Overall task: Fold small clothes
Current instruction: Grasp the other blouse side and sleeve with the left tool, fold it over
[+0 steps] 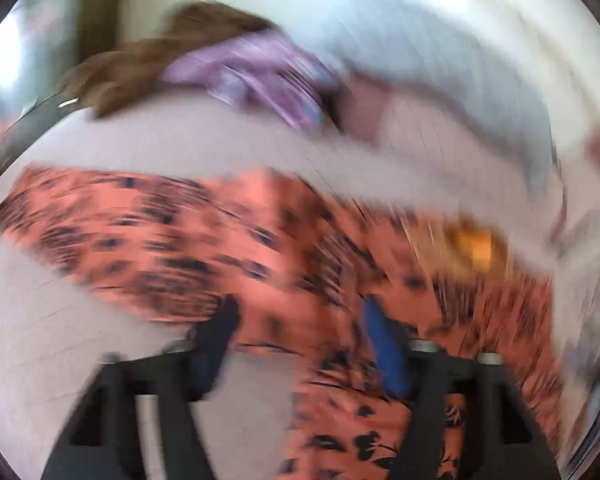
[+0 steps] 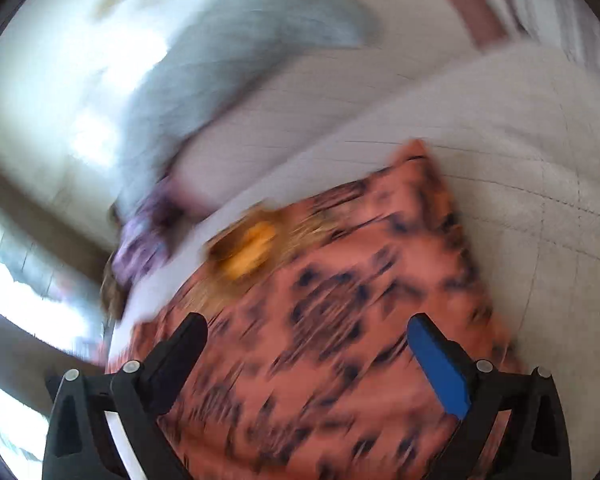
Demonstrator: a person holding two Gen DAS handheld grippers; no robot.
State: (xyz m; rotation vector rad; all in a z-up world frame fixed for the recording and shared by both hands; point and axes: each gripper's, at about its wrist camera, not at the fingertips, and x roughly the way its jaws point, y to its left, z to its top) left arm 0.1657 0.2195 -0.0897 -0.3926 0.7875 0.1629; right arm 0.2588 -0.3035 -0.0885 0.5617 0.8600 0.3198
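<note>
Matt printed salmon cloth garment (image 2: 340, 320), quilted, seemingly soft pale bedcover (image 2: 520, 160), matt black plastic hand-held gripper (image 2: 306, 334)

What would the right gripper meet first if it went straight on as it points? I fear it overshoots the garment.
Most likely the salmon garment with dark print: it fills the view between the open jaws of the right gripper. Motion blur makes depth uncertain.

Everything's on the bed (image 2: 520, 128). The patterned garment (image 2: 340, 300) is spread out nearest, right under both grippers, with a small patch (image 2: 248, 250) at its far edge. A heap of other clothes (image 1: 252, 76) sits behind it, well apart, pillow (image 1: 440, 60) just beside that.
</note>
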